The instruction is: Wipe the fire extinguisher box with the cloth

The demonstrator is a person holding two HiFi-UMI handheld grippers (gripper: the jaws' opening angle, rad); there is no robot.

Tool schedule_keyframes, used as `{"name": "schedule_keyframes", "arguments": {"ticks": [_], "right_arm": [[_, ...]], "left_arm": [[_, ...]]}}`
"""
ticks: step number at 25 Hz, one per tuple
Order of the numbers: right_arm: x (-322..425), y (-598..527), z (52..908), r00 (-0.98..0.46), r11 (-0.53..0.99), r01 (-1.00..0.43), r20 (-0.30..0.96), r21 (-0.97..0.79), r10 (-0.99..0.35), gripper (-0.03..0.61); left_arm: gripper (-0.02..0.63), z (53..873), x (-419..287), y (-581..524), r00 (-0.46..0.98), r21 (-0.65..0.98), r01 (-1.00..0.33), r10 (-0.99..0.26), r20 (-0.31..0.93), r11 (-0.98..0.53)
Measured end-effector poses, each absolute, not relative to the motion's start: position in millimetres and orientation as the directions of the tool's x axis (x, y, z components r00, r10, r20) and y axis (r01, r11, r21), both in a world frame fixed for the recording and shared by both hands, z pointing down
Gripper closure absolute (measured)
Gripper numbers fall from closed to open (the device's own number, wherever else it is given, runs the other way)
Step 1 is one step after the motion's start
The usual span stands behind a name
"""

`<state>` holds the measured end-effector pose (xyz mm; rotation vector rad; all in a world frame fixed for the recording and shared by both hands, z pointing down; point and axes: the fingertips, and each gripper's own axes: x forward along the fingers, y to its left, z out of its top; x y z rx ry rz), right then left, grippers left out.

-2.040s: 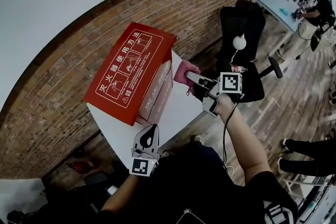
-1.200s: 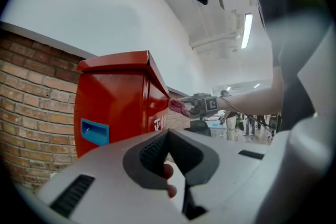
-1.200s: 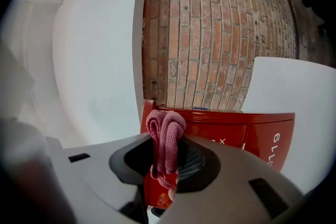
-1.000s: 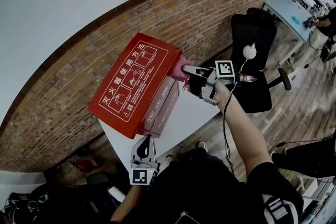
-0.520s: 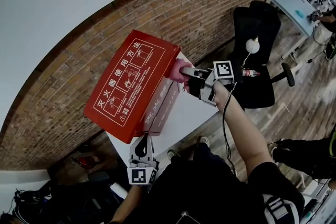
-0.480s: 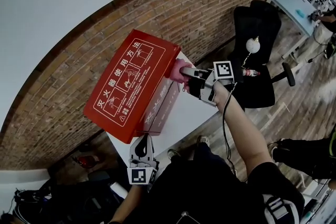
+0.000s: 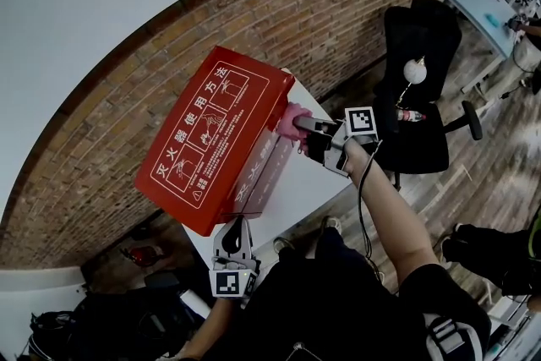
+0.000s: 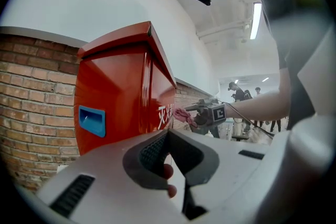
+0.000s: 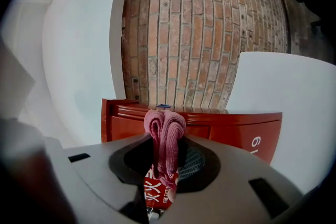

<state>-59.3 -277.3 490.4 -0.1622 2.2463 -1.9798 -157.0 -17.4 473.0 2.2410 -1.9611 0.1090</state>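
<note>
Cloth (image 7: 292, 117) at the red box's end
The box (image 7: 215, 131) sits on the white surface (image 7: 308, 182). The right tongs (image 7: 298, 125) clench the pink cloth against its right end, apparently to wipe there. The left tongs (image 7: 239, 227), closed and empty, wait at its front.

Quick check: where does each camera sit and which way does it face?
Head view: on the person's head, looking steeply down at the box; left gripper, right gripper and right forearm show.
Left gripper view: low, facing the box's end; shut jaws show.
Right gripper view: faces the box and brick wall; jaws clamp the cloth.
Shared: box and cloth in all three.
</note>
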Motion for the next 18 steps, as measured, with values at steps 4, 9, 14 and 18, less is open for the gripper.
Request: {"name": "schedule_keyframes", "arguments": {"ticks": [4, 9, 14, 18], "right_arm": [[-59.7, -277.3, 504.4, -0.983, 0.134, -0.002, -0.023, -0.991, -0.184, 0.471], [-60.6, -277.3, 525.3, -0.982, 0.125, -0.016, -0.008, -0.992, -0.189, 0.471], [-61.2, -277.5, 550.8, -0.981, 0.105, -0.039, 0.019, -0.994, -0.192, 0.471], [-61.3, -277.2, 562.9, -0.981, 0.098, -0.049, 0.029, -0.994, -0.19, 0.471]], "left_arm": [[0.586, 471.9, -155.8, -19.0, 0.133, 0.061, -0.99, -0.978, 0.161, -0.125], [0.586, 474.2, -155.2, -16.6, 0.109, 0.067, -0.993, -0.973, 0.201, -0.097], [0.586, 473.8, -152.8, -13.7, 0.105, 0.055, -0.994, -0.978, 0.18, -0.097], [0.586, 477.2, -151.8, -10.0, 0.095, 0.042, -0.995, -0.978, 0.186, -0.089]]}}
